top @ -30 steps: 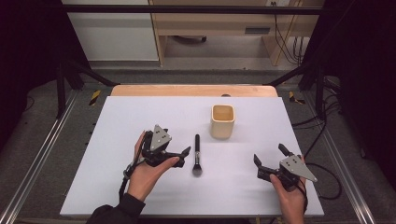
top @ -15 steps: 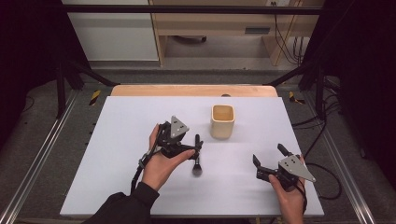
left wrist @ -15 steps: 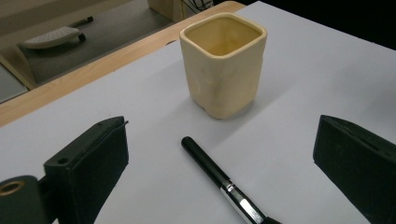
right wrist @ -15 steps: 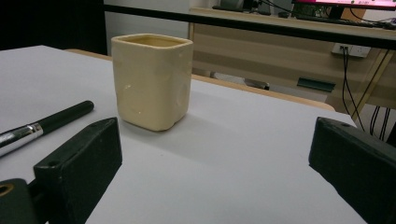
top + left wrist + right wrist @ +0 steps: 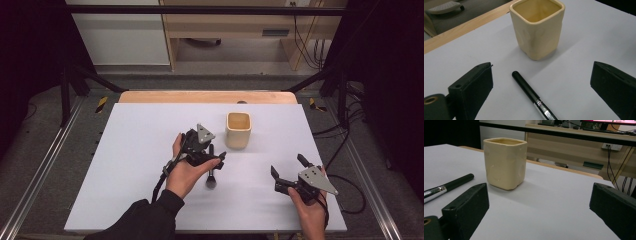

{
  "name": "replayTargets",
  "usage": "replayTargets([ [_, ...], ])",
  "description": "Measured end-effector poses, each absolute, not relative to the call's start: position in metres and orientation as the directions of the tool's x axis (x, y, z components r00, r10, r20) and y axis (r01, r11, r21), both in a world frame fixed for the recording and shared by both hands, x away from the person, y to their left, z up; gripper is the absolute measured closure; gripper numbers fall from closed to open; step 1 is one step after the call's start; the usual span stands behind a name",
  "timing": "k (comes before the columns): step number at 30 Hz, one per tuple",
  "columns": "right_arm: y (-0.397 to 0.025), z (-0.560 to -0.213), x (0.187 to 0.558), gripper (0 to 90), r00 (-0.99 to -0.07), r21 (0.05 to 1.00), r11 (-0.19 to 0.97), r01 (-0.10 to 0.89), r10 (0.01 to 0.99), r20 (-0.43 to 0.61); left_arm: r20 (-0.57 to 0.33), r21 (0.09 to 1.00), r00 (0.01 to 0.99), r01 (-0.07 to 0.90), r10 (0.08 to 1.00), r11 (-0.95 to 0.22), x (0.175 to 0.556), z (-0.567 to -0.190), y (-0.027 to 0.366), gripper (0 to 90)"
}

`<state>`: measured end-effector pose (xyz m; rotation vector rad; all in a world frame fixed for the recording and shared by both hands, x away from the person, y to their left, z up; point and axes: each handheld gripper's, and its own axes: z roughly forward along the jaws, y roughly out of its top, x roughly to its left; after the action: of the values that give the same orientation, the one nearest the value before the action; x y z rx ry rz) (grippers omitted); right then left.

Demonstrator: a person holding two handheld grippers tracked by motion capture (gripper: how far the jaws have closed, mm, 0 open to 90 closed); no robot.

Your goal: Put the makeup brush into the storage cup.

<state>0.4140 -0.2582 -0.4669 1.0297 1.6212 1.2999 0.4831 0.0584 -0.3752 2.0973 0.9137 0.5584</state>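
The left gripper [image 5: 212, 156] hangs spread over the black-handled, silver-collared makeup brush [image 5: 532, 93], jaws either side. The right gripper [image 5: 289, 172] rests spread, well apart from the square cream ceramic cup [image 5: 238, 129].

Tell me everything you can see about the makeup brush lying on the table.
The makeup brush lies flat on the white table, just in front of the cream cup, not touching it. It has a slim glossy black handle, a shiny silver ferrule and a dark bristle head that points toward the person. The handle's rounded end points toward the cup. The left gripper hovers over it, jaws open on either side of the handle, not yet closed.
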Motion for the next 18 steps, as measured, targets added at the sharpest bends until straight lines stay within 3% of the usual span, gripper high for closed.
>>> replayTargets([
  [18,-0.257,-0.465,0.413,3.5,-0.378,0.99,0.119,0.076,0.922,-0.082,0.07,0.743,0.651,0.472,0.755,-0.475,0.489,-0.384,0.043,4.2],
])
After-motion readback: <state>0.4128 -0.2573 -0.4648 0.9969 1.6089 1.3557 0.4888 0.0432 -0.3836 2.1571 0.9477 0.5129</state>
